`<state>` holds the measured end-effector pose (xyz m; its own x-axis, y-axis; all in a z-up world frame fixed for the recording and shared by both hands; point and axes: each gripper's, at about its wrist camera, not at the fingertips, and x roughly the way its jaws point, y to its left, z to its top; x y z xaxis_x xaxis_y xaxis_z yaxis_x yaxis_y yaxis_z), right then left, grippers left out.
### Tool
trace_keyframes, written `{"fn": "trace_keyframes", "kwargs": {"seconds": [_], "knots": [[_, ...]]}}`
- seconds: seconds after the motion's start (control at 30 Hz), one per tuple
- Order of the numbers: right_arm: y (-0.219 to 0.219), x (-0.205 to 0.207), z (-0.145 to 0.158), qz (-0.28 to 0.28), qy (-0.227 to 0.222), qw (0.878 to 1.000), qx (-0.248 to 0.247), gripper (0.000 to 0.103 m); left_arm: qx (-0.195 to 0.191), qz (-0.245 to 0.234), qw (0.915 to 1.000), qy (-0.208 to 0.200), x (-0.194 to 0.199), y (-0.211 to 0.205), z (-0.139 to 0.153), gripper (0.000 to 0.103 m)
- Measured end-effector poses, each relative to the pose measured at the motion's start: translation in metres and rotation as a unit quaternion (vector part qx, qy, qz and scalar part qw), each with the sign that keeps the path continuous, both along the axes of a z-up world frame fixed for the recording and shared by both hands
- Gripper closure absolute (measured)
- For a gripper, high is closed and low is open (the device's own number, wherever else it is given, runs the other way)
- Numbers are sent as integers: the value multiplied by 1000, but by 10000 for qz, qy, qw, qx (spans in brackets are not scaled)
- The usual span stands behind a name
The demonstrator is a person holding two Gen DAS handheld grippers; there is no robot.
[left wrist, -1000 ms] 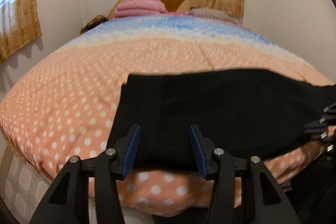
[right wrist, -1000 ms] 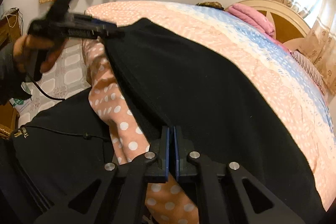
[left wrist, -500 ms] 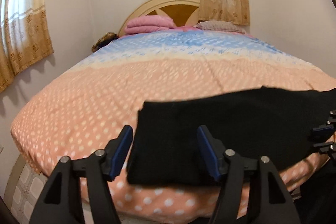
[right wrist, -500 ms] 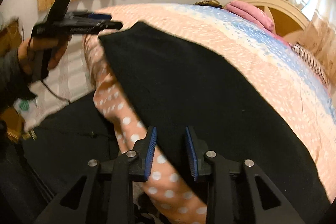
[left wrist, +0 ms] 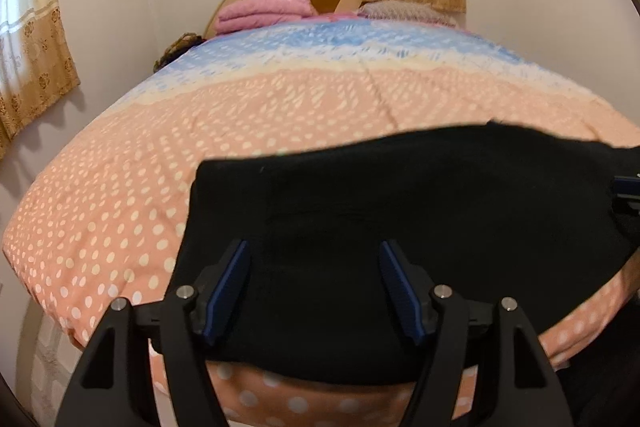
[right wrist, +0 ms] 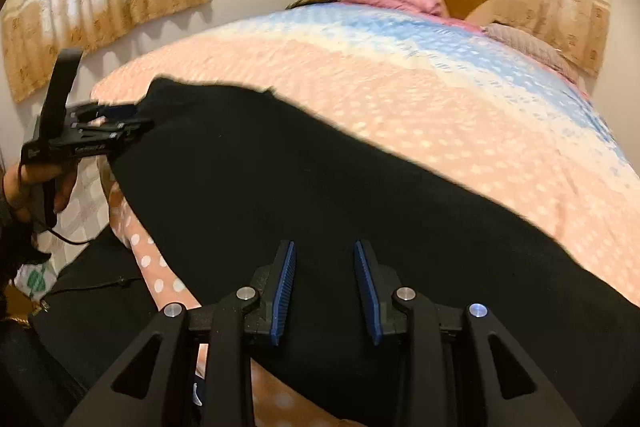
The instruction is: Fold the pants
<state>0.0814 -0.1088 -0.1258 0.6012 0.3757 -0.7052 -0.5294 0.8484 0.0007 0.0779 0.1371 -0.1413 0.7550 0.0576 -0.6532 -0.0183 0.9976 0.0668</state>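
The black pants (left wrist: pixel 400 227) lie flat as a long band along the near edge of the bed (left wrist: pixel 280 107), seemingly already folded lengthwise; the crosswise folds look left to do. The left claw (left wrist: pixel 314 291) hovers spread wide over one end, the right claw (right wrist: pixel 325 291) spread over the other, neither pinching cloth

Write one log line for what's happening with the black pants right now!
step: fold pants | left gripper: open, empty | right gripper: open, empty | black pants: flat on dotted bedspread near bed edge
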Motion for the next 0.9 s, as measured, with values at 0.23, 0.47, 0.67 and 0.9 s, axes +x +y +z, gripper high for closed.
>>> {"fn": "trace_keyframes", "kwargs": {"seconds": [0.23, 0.47, 0.67, 0.9], "knots": [[-127, -6, 10, -1498, 36, 9887, -19, 61, 176, -331, 9993, -56, 1, -33, 1, 25], [-172, -4, -12, -2015, 221, 9790, 211, 61, -62, -137, 9997, 175, 9, -34, -8, 25], [-188, -16, 4, -2099, -70, 9776, 99, 61, 172, -528, 9982, -239, -1, -74, 26, 25], [-236, -28, 16, -2928, -390, 9553, -86, 57, 362, -1452, 9884, -254, -2, -142, 23, 25]]}}
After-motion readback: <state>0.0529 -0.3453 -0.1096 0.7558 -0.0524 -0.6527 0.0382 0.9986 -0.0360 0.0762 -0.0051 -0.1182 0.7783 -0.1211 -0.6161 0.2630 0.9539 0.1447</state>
